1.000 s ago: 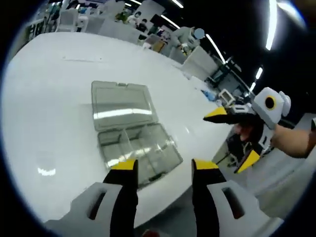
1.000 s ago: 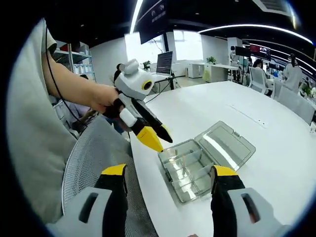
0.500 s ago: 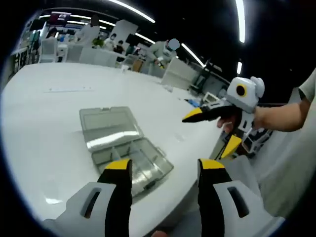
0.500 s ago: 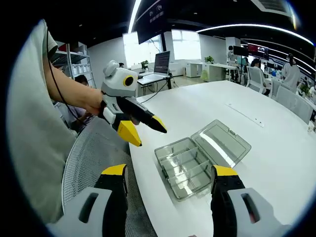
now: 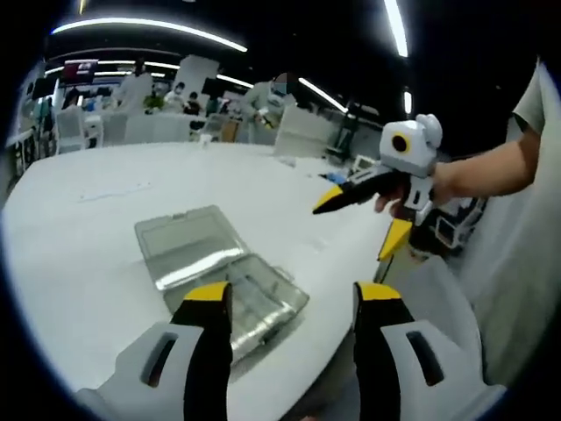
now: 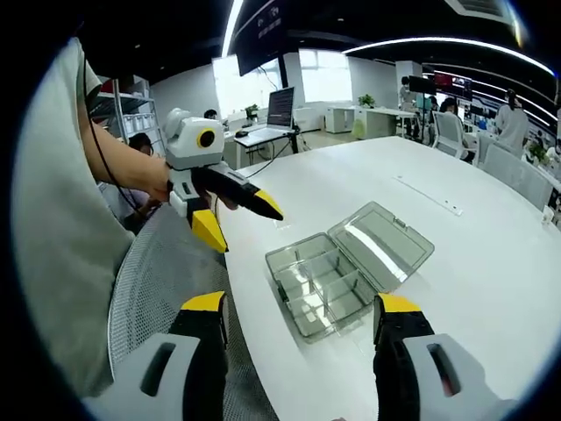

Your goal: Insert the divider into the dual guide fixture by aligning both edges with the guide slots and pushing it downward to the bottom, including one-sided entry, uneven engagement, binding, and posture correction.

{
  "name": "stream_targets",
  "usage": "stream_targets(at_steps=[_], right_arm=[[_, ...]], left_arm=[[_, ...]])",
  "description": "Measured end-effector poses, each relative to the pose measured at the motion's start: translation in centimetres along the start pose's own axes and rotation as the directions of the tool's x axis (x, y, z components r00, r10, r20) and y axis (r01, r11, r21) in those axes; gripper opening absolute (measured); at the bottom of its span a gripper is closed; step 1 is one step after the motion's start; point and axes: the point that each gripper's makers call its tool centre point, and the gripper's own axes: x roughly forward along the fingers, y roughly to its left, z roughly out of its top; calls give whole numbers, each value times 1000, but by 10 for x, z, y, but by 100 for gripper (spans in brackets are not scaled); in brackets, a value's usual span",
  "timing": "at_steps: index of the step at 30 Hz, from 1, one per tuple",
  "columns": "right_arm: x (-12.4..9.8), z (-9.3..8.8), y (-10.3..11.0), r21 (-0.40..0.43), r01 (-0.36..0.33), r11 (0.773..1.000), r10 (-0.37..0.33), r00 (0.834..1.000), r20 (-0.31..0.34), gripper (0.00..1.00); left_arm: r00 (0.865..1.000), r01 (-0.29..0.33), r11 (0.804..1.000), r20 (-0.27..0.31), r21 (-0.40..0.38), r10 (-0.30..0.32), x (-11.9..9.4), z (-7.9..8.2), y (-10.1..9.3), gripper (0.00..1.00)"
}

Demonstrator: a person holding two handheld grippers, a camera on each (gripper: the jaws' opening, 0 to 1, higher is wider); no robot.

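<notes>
A clear plastic compartment box lies open on the white table [image 6: 491,289]. Its tray [image 6: 320,285] holds thin clear dividers, and its lid [image 6: 381,239] lies flat beside it. In the left gripper view the same tray [image 5: 256,301] and lid [image 5: 182,241] sit just beyond my left gripper [image 5: 294,296], which is open and empty. My right gripper [image 6: 301,305] is also open and empty, hovering near the table's edge in front of the tray. The left gripper [image 6: 241,224] shows in the right gripper view, held in a hand, off the tray's near corner. The right gripper [image 5: 361,224] shows in the left gripper view, in the air above the table's edge.
A grey mesh chair [image 6: 158,289] stands against the table's near edge, under the person's arm [image 6: 123,162]. A long thin strip [image 6: 425,193] lies farther out on the table. Desks, a monitor [image 6: 282,107] and seated people fill the far background.
The left gripper has drawn back from the tray's corner, where its tip was a second ago. Both cameras have pulled away, so the box looks smaller and farther off.
</notes>
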Motion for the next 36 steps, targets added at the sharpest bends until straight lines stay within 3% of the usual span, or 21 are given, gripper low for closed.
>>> stream_targets(at_steps=[21,36], right_arm=[[-27,-58,-49,64,85,994,-79,992,-100,63],[-39,-99,-85,70,141,987,-125,972,-199,61]], left_arm=[[1000,0,997,-8,78,0,3,1,-6,55],[1000,1,995,-9,100,0,3,7,-11,55]])
